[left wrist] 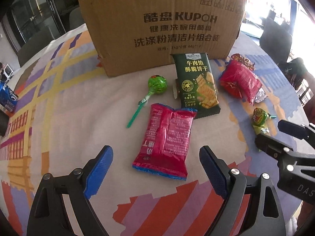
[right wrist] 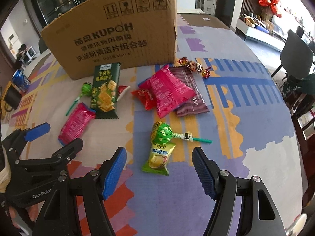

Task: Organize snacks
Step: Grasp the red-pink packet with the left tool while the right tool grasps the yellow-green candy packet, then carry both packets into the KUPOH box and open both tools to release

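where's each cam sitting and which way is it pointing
Left wrist: on the left gripper, angled down over the pink packet, toward the cardboard box; own blue fingers open, right gripper at the right edge.
Right wrist: on the right gripper, angled down over the durian candy and green lollipop; left gripper at left.
Shared: box, pink packet, green cracker pack.

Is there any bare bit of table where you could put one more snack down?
Yes. The tablecloth is bare right of the green lollipop, out to the table edge. Another free patch lies left of the near pink packet, toward the blue Oreo pack. It is crowded in front of the cardboard box, around the dark green cracker pack.
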{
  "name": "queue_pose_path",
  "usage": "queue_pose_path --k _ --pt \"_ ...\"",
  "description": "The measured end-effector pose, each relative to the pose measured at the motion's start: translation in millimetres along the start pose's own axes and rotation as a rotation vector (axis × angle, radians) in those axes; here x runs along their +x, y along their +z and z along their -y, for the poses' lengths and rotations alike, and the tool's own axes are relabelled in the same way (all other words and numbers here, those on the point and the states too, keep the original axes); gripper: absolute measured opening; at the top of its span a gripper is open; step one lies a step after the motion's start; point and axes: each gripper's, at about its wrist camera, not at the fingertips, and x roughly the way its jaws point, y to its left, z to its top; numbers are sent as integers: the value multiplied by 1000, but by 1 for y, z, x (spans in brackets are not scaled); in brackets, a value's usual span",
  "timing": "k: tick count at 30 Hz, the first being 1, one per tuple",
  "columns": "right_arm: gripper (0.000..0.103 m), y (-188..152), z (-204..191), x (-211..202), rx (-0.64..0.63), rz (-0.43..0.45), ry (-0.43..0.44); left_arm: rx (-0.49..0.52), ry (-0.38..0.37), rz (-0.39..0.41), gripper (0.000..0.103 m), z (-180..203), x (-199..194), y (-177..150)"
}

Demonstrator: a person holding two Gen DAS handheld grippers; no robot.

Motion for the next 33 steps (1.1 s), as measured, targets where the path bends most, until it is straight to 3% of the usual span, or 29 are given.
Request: queue_pose_path --k 8,17,19,33 --pt "57 -1 -1 9 2 -26 11 -11 -5 -17 78 1 12 9" --pt "38 0 -2 16 -4 -42 10 -18 -45 -23 51 2 11 11" --pt "28 0 -2 16 -8 -41 3 -17 -42 -21 47 2 10 11" --pt "24 -1 -9 -5 -19 -2 53 -48 -72 -10 44 3 -11 -2"
